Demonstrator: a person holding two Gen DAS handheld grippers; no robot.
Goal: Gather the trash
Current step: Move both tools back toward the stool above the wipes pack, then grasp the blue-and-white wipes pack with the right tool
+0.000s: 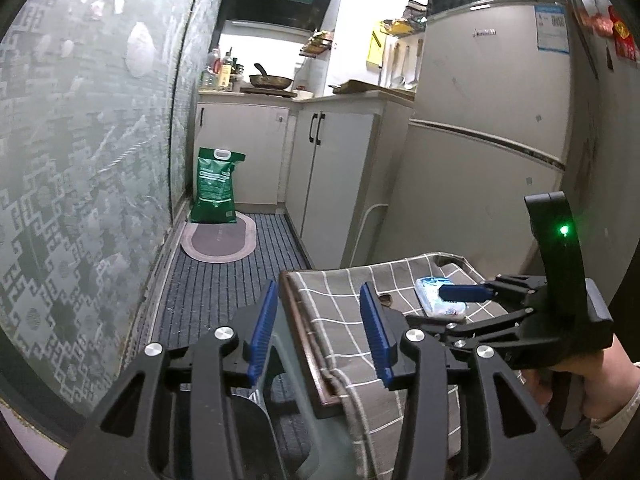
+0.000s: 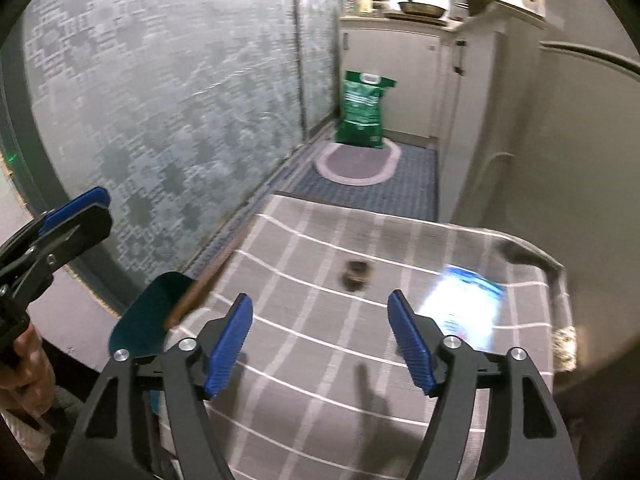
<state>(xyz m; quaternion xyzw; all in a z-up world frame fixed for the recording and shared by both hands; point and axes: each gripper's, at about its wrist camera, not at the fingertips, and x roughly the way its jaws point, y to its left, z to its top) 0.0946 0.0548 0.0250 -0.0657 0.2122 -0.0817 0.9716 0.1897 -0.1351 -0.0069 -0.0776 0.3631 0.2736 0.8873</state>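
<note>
1. Risk of scooping up the checked cloth (image 2: 320, 344) with the wrapper (image 2: 464, 304): flat, thin packet lying straight on loose fabric.
2. Risk of missing altogether: right view smeared, small dark scrap (image 2: 354, 274) hard to make out.
3. Right tongs (image 2: 320, 340) spread wide, empty; wrapper ahead and to the right, just beyond the right fingertip.
4. Left tongs (image 1: 320, 336) likewise wide, empty, straddling the worktop (image 1: 296, 320) edge, well apart from the wrapper (image 1: 436, 300).

Nothing legible anywhere: print on the green bag (image 1: 215, 186), the fridge (image 1: 492, 92) door badge, its blue-white label (image 1: 553, 28), the red stickers (image 1: 624, 40) and the white packet (image 1: 438, 298) all too small or blurred
</note>
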